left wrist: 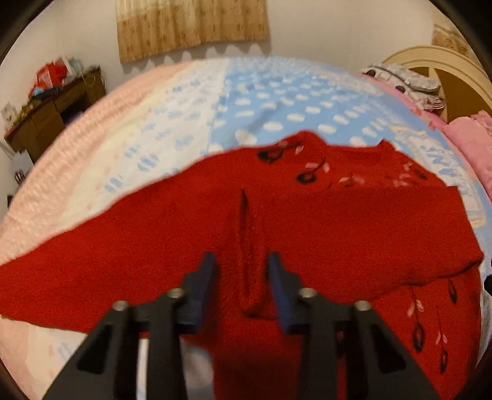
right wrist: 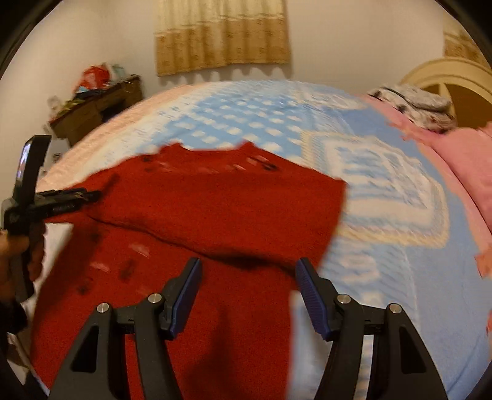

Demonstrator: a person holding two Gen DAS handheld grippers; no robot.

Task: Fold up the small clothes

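A small red knit sweater (left wrist: 307,221) with black and pink flower embroidery lies on the bed, one sleeve folded across its chest. A pinched ridge of fabric (left wrist: 246,246) runs up between the fingers of my left gripper (left wrist: 241,261), whose jaws stand apart around it without closing on it. My right gripper (right wrist: 247,267) is open and empty just above the sweater's (right wrist: 215,209) lower right part, near the folded sleeve's edge. The left gripper also shows at the left edge of the right wrist view (right wrist: 89,194).
The bed has a blue, white and pink dotted blanket (left wrist: 261,101). Folded grey clothes (left wrist: 406,83) and pink bedding (left wrist: 470,135) lie by the headboard (left wrist: 446,61) at the right. A cluttered wooden desk (left wrist: 55,107) stands at the far left, under a curtain (left wrist: 190,27).
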